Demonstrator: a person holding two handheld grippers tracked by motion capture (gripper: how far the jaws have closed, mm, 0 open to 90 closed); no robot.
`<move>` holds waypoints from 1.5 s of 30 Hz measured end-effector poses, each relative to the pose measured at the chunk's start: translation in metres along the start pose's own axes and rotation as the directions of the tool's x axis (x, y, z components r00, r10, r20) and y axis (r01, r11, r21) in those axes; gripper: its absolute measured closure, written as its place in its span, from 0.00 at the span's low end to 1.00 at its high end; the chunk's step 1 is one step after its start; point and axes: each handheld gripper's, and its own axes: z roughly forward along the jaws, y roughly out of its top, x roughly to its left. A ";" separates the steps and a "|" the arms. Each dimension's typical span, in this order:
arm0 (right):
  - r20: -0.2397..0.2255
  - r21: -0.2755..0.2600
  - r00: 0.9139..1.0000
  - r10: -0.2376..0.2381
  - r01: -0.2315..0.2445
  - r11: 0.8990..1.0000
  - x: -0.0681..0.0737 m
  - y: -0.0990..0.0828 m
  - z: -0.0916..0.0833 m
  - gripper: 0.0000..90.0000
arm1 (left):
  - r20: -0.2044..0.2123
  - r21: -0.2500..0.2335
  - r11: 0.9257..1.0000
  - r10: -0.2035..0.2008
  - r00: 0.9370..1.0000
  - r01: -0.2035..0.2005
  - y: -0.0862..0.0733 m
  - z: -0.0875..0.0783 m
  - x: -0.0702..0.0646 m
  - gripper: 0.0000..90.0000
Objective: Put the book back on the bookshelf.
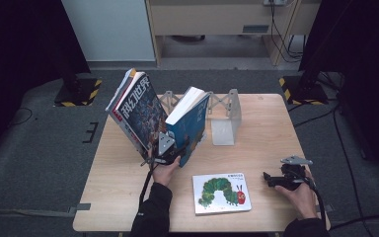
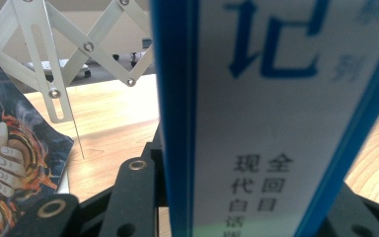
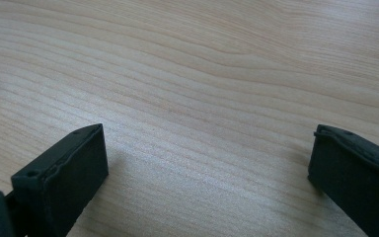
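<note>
A thick blue book stands tilted on the wooden table, with its top leaning left against a dark-covered book. My left gripper is shut on the blue book's lower spine. In the left gripper view the blue-and-white spine sits between my black jaws, and the dark book's illustrated cover is at the left. My right gripper rests low at the table's right front. It is open over bare wood with nothing between its jaws.
A white expanding book rack stands behind the books, and its lattice shows in the left gripper view. A picture book with a green caterpillar lies flat near the front edge between my hands.
</note>
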 end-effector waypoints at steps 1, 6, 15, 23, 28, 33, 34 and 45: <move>0.001 -0.001 1.000 0.003 -0.003 1.000 0.000 0.000 0.000 0.02 | 0.006 -0.010 1.000 -0.009 1.000 0.009 0.001 0.000 0.001 0.66; 0.000 -0.001 1.000 0.005 -0.005 1.000 0.000 0.000 0.000 0.02 | 0.017 -0.045 0.999 -0.017 1.000 0.017 0.012 0.001 0.001 0.63; -0.001 -0.001 1.000 0.003 -0.003 1.000 0.000 0.000 0.000 0.02 | -0.014 -0.057 0.998 -0.008 1.000 0.007 0.039 0.003 -0.008 0.66; -0.005 0.001 1.000 -0.001 0.001 1.000 0.000 0.000 0.000 0.02 | -0.142 -0.121 0.991 -0.080 0.987 0.062 0.032 0.001 -0.013 0.67; -0.005 0.001 1.000 0.001 -0.001 1.000 0.000 0.000 0.000 0.02 | -0.158 -0.130 0.990 -0.079 0.984 0.059 0.032 0.006 -0.018 0.67; -0.006 -0.001 1.000 -0.003 0.003 1.000 0.000 0.000 0.000 0.02 | -0.189 -0.135 0.988 -0.097 0.977 0.072 0.035 0.018 -0.025 0.67; -0.006 -0.001 1.000 -0.003 0.003 1.000 0.000 0.000 0.000 0.02 | -0.188 -0.134 0.988 -0.098 0.977 0.074 0.036 0.021 -0.025 0.67; -0.010 0.002 1.000 -0.006 0.006 1.000 0.000 0.000 0.000 0.02 | -0.178 -0.125 0.991 -0.071 0.982 0.049 0.033 0.033 -0.029 0.64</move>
